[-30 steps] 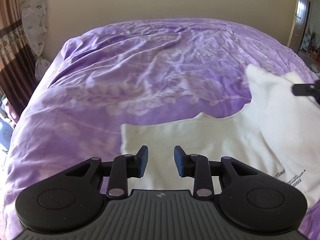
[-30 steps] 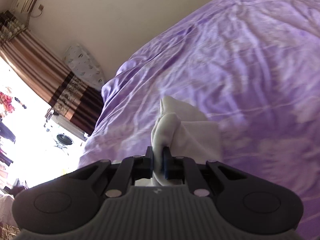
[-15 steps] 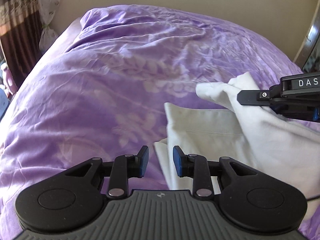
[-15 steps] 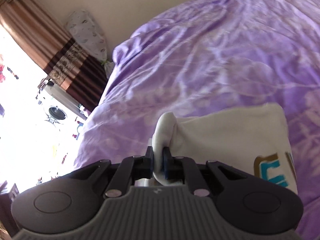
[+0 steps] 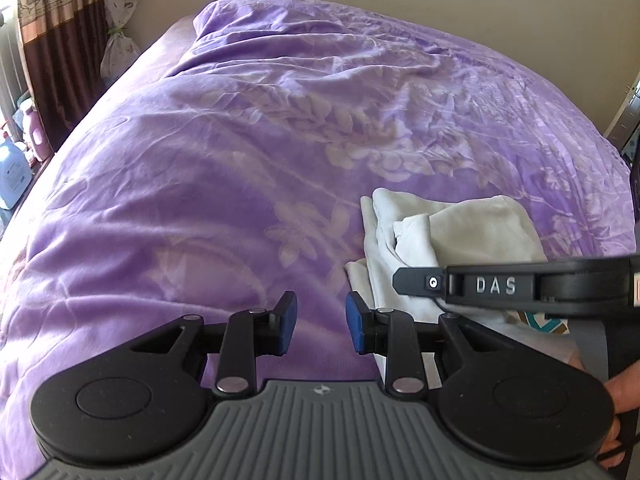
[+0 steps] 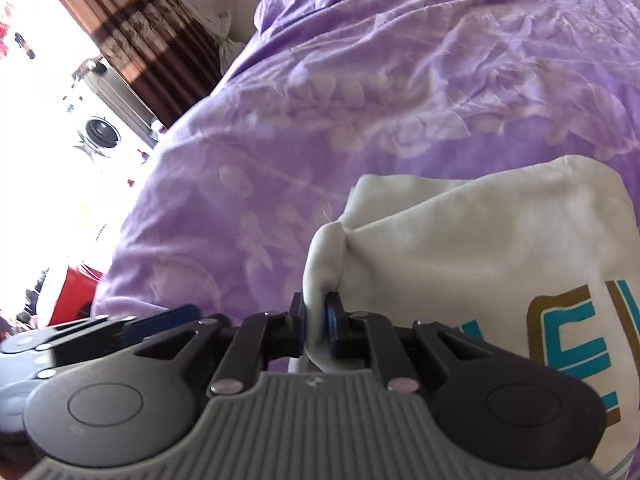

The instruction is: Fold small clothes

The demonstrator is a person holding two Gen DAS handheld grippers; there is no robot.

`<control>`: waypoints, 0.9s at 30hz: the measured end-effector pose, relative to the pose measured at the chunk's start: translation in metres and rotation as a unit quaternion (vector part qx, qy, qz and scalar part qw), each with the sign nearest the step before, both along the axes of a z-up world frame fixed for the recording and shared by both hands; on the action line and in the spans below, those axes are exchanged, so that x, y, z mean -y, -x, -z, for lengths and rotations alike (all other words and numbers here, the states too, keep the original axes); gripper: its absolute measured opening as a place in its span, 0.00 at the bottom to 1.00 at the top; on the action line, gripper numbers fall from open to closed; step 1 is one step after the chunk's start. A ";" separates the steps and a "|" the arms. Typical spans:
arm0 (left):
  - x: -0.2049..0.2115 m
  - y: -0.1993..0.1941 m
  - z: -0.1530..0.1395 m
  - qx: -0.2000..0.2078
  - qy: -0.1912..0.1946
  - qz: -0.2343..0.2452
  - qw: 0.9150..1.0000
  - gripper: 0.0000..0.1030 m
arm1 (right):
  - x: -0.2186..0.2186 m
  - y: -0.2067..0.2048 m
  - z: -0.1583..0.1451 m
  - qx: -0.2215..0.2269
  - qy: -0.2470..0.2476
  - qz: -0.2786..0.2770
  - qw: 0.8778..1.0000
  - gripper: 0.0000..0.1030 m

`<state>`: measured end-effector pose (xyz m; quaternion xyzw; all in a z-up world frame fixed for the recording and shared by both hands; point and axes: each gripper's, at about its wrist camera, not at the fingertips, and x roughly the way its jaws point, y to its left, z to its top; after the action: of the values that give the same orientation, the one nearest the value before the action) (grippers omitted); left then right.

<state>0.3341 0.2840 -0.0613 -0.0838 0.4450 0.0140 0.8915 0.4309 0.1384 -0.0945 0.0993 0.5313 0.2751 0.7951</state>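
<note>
Right gripper jaws just easing, white garment fold between; left gripper part-open, empty, over bare purple bedspread.

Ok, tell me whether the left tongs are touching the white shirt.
Apart. The left wrist view shows the left tongs open over bare purple bedspread, with nothing between their pads; the white shirt lies to their right.

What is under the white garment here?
The white garment lies folded on the purple bedspread. Its own lower layers show at the left edge; whatever else lies beneath is covered.
</note>
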 end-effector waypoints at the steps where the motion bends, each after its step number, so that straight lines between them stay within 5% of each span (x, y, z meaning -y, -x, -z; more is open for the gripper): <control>1: 0.000 0.004 -0.004 0.002 -0.001 -0.001 1.000 0.32 | 0.000 0.001 -0.002 -0.003 -0.001 0.000 1.000 0.15; 3: 0.000 0.014 -0.014 0.009 0.001 -0.003 1.000 0.32 | 0.002 0.006 -0.015 -0.004 -0.003 -0.004 1.000 0.37; 4: 0.000 0.019 -0.019 0.013 0.005 -0.004 1.000 0.32 | 0.005 0.012 -0.024 0.002 -0.010 -0.012 1.000 0.40; 8: -0.002 0.040 -0.038 0.021 0.045 -0.014 0.999 0.38 | 0.022 0.040 -0.066 0.038 -0.020 -0.062 0.997 0.42; 14: -0.007 0.074 -0.044 0.012 0.169 -0.029 0.985 0.57 | 0.081 0.081 -0.103 0.073 -0.024 -0.075 0.994 0.45; 20: -0.002 0.103 -0.021 -0.022 0.204 -0.045 0.978 0.63 | 0.158 0.130 -0.092 0.093 -0.009 -0.061 0.994 0.52; 27: 0.013 0.114 0.016 -0.058 0.220 -0.049 0.973 0.64 | 0.210 0.186 -0.041 0.123 0.037 -0.051 0.990 0.57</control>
<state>0.2198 0.2713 -0.0774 -0.2988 0.4836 -0.0353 0.8220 0.2450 -0.0719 -0.0533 0.0081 0.4438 0.3060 0.8422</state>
